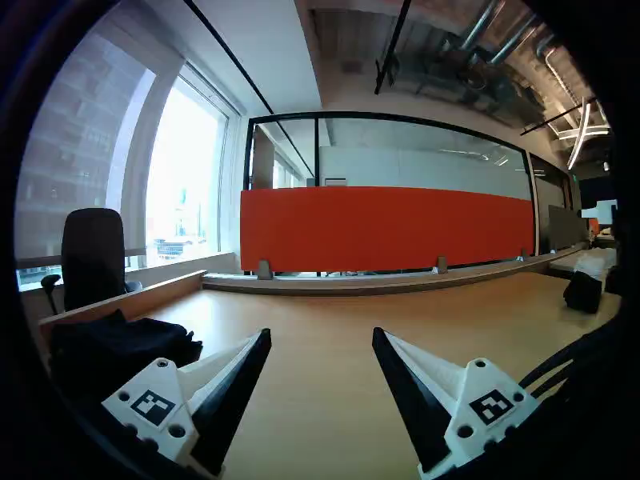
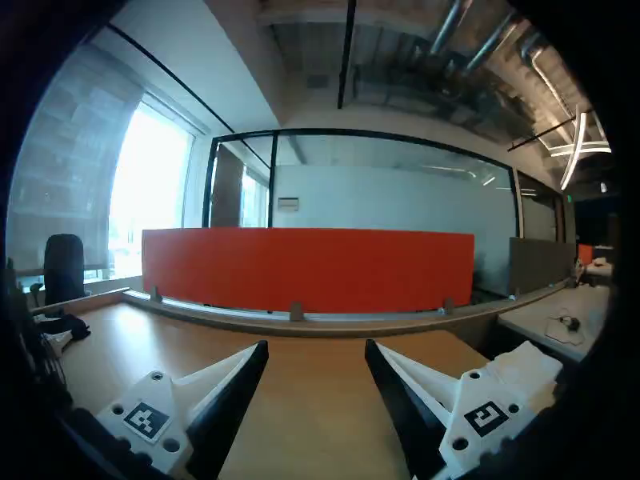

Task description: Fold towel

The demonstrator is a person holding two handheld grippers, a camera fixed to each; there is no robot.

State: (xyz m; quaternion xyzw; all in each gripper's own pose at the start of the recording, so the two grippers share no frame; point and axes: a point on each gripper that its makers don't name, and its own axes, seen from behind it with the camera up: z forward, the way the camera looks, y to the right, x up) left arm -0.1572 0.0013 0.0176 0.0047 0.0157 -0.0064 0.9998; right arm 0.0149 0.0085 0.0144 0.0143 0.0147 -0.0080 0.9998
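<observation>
A dark crumpled cloth (image 1: 120,346) lies on the wooden desk (image 1: 336,320) at the left, just beyond my left gripper's left finger. My left gripper (image 1: 320,334) is open over bare desk with nothing between its fingers. A second dark bundle (image 1: 584,292) sits far right on the desk. In the right gripper view, my right gripper (image 2: 316,346) is also open over bare desk (image 2: 320,376) and holds nothing. A small dark cloth (image 2: 70,324) shows at the far left edge there. Something white and crumpled (image 2: 530,364) lies close beside the right finger; I cannot tell what it is.
An orange partition (image 1: 384,230) runs along the desk's far edge, also seen as the orange partition (image 2: 308,268). A black office chair (image 1: 92,256) stands by the window at left. A neighbouring white desk (image 2: 560,320) with a cable lies at right.
</observation>
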